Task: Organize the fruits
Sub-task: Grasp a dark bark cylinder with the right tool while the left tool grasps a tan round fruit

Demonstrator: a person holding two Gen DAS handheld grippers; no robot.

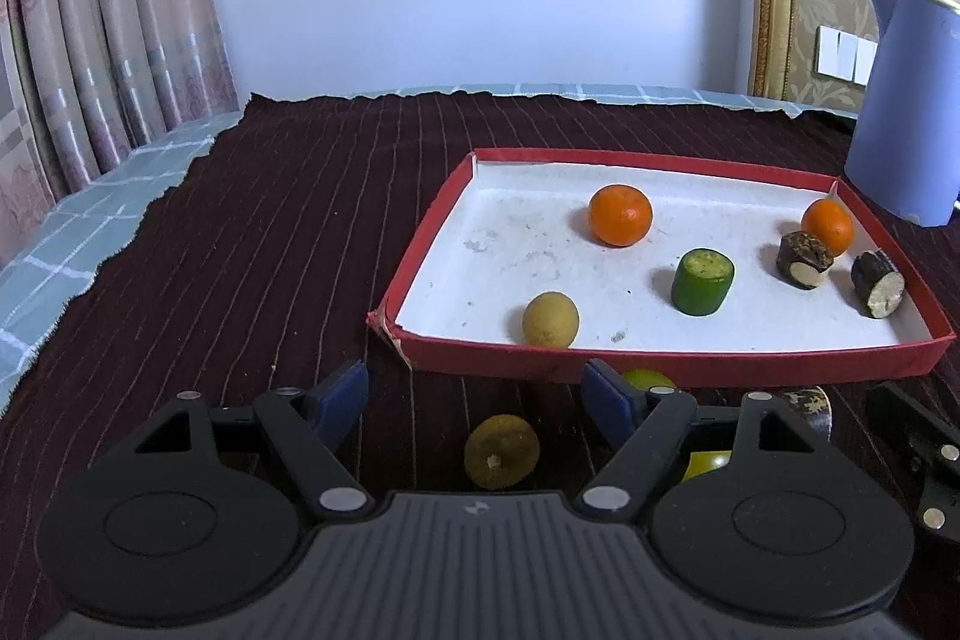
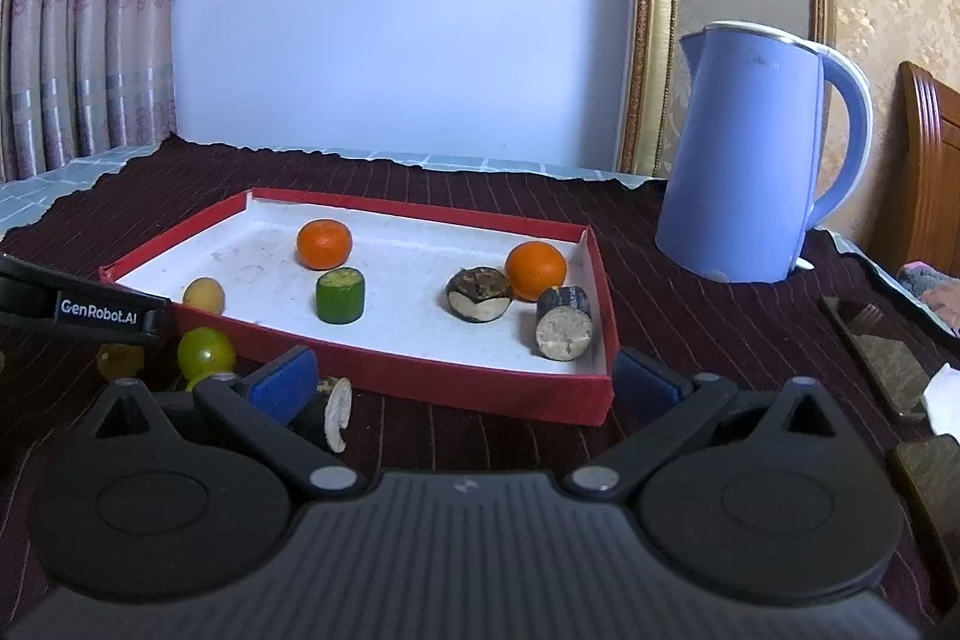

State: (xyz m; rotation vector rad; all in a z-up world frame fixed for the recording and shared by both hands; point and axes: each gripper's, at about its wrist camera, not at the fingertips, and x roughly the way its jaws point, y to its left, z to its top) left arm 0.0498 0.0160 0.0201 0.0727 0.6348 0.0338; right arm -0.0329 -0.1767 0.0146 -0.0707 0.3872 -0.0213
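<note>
A red-rimmed white tray [image 1: 660, 364] [image 2: 456, 388] holds two oranges [image 1: 619, 215] [image 2: 324, 244], a green cylinder piece [image 1: 702, 281] [image 2: 339, 295], two dark cut pieces [image 1: 804, 259] [image 2: 478, 294] and a tan round fruit [image 1: 550, 319] [image 2: 204, 294]. My left gripper [image 1: 480, 400] is open, with a brownish round fruit [image 1: 501, 451] on the cloth between its fingers. A yellow-green fruit [image 1: 648, 379] [image 2: 205, 352] lies behind its right finger. My right gripper [image 2: 468, 382] is open and empty before the tray's front rim. A dark cut piece [image 2: 333, 412] lies by its left finger.
A blue kettle [image 2: 750, 160] [image 1: 906, 112] stands right of the tray. A dark striped cloth [image 1: 270, 250] covers the table. Flat dark objects [image 2: 882, 358] lie at the far right. Curtains hang at the left.
</note>
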